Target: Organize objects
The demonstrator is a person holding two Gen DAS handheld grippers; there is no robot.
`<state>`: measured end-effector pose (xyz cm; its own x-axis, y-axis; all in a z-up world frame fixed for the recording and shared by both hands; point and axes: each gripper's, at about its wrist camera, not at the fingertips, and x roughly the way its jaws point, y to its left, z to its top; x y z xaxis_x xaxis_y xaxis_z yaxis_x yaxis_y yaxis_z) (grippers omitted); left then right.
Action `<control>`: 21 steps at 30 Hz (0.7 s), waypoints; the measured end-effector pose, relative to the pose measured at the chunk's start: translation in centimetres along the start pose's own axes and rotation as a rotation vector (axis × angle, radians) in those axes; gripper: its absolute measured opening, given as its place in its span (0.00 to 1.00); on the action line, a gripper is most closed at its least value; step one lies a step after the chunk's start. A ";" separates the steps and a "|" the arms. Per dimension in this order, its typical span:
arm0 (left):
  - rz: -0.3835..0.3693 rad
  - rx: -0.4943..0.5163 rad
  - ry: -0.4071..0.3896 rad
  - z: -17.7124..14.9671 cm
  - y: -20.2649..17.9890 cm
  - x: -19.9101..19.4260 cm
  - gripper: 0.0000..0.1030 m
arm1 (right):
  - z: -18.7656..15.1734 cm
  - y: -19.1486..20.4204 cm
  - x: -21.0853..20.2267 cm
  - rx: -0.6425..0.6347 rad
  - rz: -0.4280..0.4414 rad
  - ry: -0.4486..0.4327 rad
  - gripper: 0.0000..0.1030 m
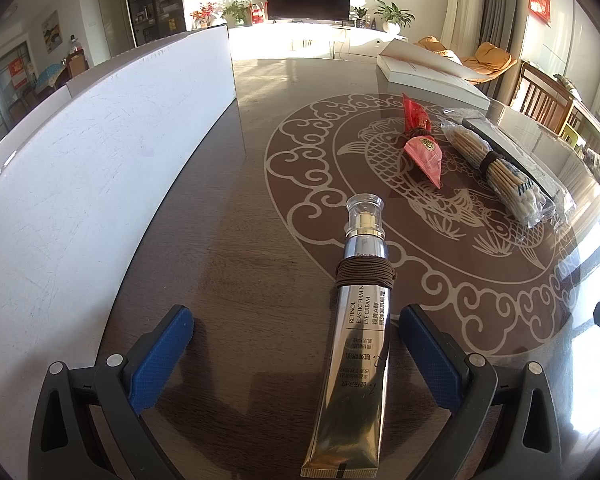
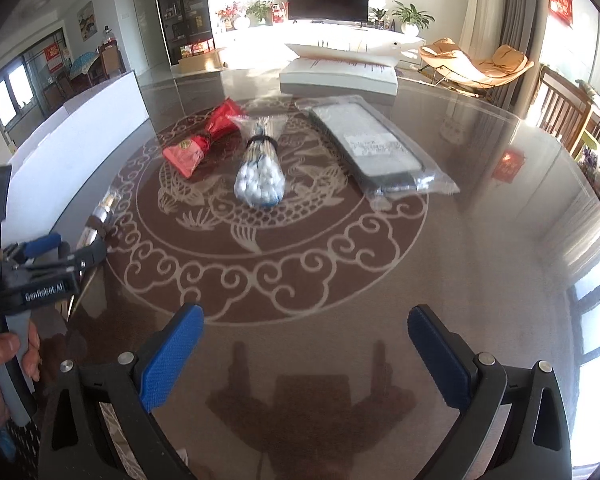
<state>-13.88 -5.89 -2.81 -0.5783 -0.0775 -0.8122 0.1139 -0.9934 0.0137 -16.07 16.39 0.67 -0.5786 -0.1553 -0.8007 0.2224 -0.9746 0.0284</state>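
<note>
The left gripper (image 1: 296,356) hangs low over the glass-topped table (image 1: 220,264) with its blue fingers spread wide and nothing clamped. The eye cream tube (image 1: 356,344), gold with a clear cap and a brown elastic band wound round its neck, lies flat on the glass between them, nearer the finger at 3 o'clock, its cap pointing to 12 o'clock. Whether that finger touches the tube cannot be told.

The right gripper (image 2: 304,352) is likewise apart and empty, held above bare glass near the rim of the carp pattern. From it, the red packet (image 2: 202,142) lies at 11 o'clock, the banded cotton swab bundle (image 2: 260,168) at 12 o'clock just beside it, and the bagged dark flat item (image 2: 370,146) at 1 o'clock. A white open box (image 1: 100,152) stands along the table's edge at 9 to 11 o'clock of the left gripper.

The step in hand looks like taking up the tube, probably to put it in the white box. The next move would call for centring the fingers on the tube's body, below the band, and closing squarely, since the smooth foil could slip or twist.
</note>
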 end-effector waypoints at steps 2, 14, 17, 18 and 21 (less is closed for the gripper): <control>0.000 0.000 0.000 0.0 0.0 0.0 1.00 | 3.4 -0.2 1.2 -0.002 0.016 0.013 0.99; -0.001 -0.001 0.001 0.1 0.0 0.1 1.00 | 11.1 3.3 11.7 -0.018 0.049 0.182 0.62; -0.001 -0.001 0.001 0.1 0.0 0.1 1.00 | 10.1 3.9 11.2 -0.054 0.014 0.151 0.29; -0.001 -0.001 0.001 0.1 0.0 0.1 1.00 | 9.6 3.8 10.8 -0.055 0.014 0.145 0.29; -0.001 -0.001 0.001 0.1 0.0 0.1 1.00 | 7.1 3.6 9.0 -0.055 0.021 0.125 0.29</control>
<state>-14.01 -5.92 -2.78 -0.5778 -0.0760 -0.8126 0.1140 -0.9934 0.0119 -26.09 10.30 -2.18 -0.4716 -0.1512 -0.8687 0.2780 -0.9605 0.0163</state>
